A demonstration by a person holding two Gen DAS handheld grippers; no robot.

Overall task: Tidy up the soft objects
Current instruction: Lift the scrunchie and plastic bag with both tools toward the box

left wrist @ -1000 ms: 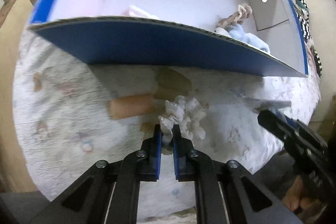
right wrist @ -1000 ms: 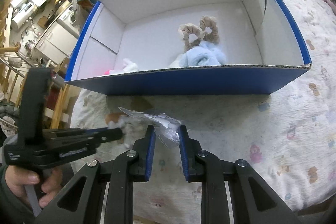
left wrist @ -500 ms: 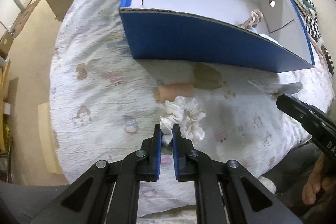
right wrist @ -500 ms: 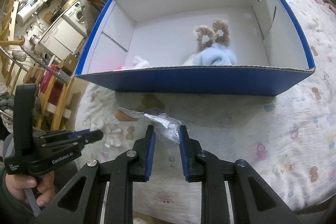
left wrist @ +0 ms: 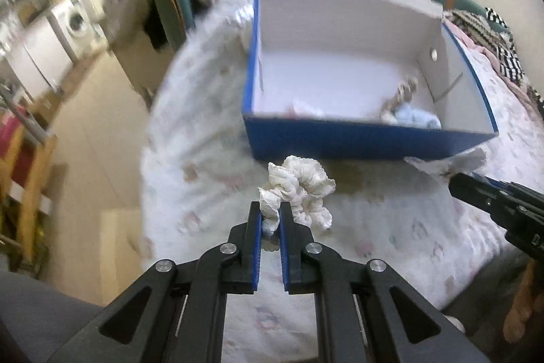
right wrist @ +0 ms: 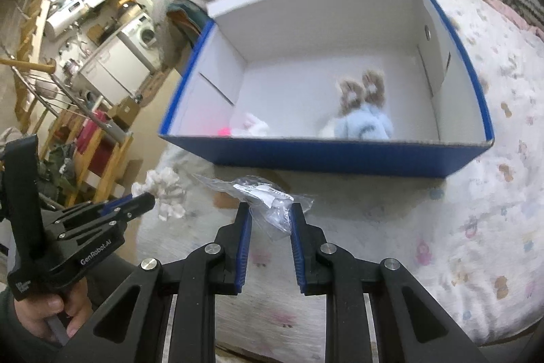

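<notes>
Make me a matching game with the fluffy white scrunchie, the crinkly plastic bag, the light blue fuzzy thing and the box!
Things:
1. white scrunchie
2. clear plastic bag
3. light blue fuzzy thing
4. blue box

Places:
A. resting on the patterned bedcover
B. pinched in the left gripper
C. lying inside the box
D. pinched in the right gripper

Pairs: 1-B, 2-D, 3-C, 4-A

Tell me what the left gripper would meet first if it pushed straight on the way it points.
Probably the near wall of the blue cardboard box. The left gripper, shut on the white ruffled scrunchie, is aimed at that wall across the patterned bed cover. Depth is unclear; it might clear the rim.
</notes>
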